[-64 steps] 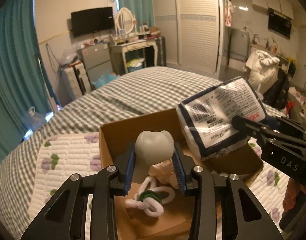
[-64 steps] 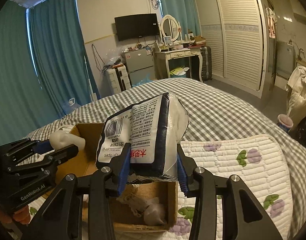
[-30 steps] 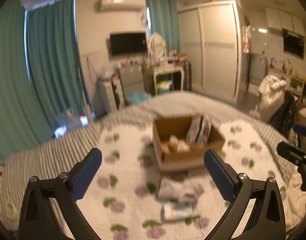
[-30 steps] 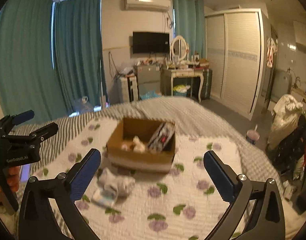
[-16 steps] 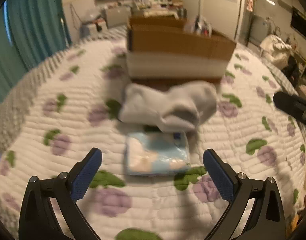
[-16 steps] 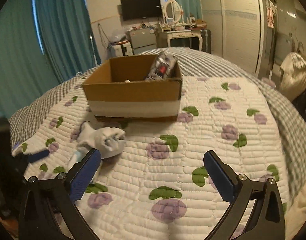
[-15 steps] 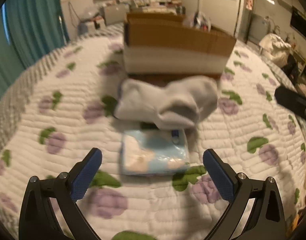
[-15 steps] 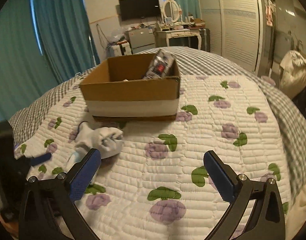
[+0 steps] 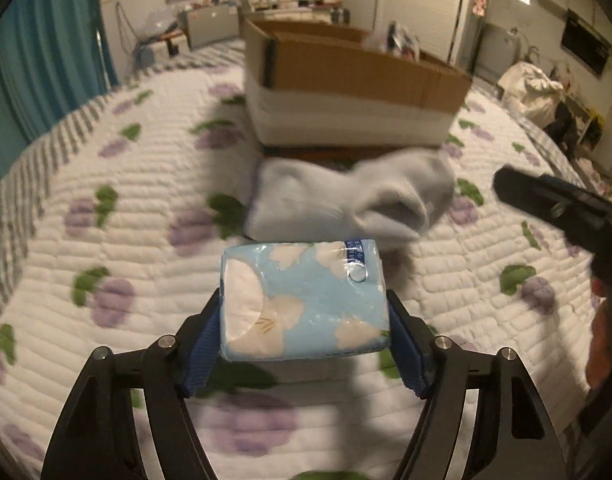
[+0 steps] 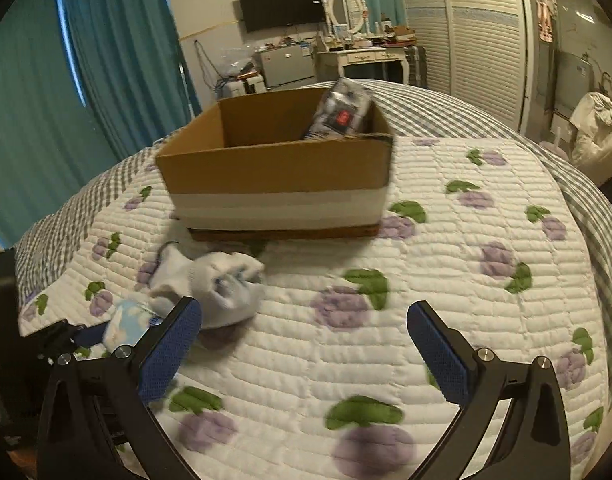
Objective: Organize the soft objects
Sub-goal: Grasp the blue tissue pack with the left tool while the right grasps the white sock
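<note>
Two soft things remain outside the cardboard box [image 10: 273, 168]: the blue tissue pack [image 9: 301, 300], pinched between the left gripper [image 9: 301, 340] pads, and the grey sock bundle [image 9: 346, 204] at its twelve o'clock. One dark packet [image 10: 342, 114] already sits boxed. The right gripper [image 10: 306, 344] gapes wide, empty.

1. Teal curtains [image 10: 117, 60] hang at upper left.
2. A black television [image 10: 281, 6] is mounted on the wall, upper centre.
3. A white dressing table [image 10: 362, 58] stands below it.
4. Louvred wardrobe doors [image 10: 482, 32] occupy the upper right.
</note>
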Available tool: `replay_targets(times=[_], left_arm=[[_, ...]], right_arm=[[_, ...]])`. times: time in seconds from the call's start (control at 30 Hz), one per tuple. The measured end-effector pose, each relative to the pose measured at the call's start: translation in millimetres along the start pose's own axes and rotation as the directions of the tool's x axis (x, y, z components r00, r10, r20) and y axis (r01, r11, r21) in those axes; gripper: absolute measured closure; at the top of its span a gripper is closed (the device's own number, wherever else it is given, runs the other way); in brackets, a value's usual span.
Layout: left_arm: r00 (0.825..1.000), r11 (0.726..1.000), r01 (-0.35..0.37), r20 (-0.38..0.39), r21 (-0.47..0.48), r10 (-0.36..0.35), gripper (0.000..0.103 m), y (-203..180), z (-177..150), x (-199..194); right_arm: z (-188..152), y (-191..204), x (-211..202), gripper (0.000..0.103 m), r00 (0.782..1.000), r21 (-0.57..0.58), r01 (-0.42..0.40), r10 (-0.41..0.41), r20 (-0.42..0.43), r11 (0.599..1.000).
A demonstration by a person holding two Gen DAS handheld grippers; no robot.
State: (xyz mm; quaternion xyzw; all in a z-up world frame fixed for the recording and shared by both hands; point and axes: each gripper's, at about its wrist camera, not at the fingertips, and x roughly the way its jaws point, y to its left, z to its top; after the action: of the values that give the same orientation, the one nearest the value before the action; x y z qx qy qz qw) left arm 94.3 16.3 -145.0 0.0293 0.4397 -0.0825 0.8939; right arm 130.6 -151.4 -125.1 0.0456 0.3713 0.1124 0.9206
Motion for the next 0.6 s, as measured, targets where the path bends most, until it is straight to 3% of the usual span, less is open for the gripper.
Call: replay_targets(times=[0.13, 0.4, 0.5, 0.6], left_arm=[[0.998, 0.998, -0.053, 0.045, -0.012, 0.054, 0.030, 28, 8, -12], [0.997, 0.995, -0.080, 0.014, -0.061, 0.081, 0.030, 64, 9, -1], [0.996, 0.995, -0.083, 0.006, -0.055, 0.084, 0.030, 62, 6, 2], [0.996, 0.995, -0.087, 0.002, -0.050, 0.087, 0.030, 59, 5, 3]], right_arm=[[5, 21, 15, 0.000, 0.999, -0.027, -0.029, 0.029, -0.024, 0.999], [-12, 62, 68, 0.001, 0.982, -0.092, -0.101, 0.085, -0.167, 0.991], [-26, 72, 83, 0.020, 0.973, -0.129, -0.107, 0.077, -0.217, 0.986], [-29, 72, 79, 0.032, 0.978, -0.123, -0.105, 0.080, -0.194, 0.987]])
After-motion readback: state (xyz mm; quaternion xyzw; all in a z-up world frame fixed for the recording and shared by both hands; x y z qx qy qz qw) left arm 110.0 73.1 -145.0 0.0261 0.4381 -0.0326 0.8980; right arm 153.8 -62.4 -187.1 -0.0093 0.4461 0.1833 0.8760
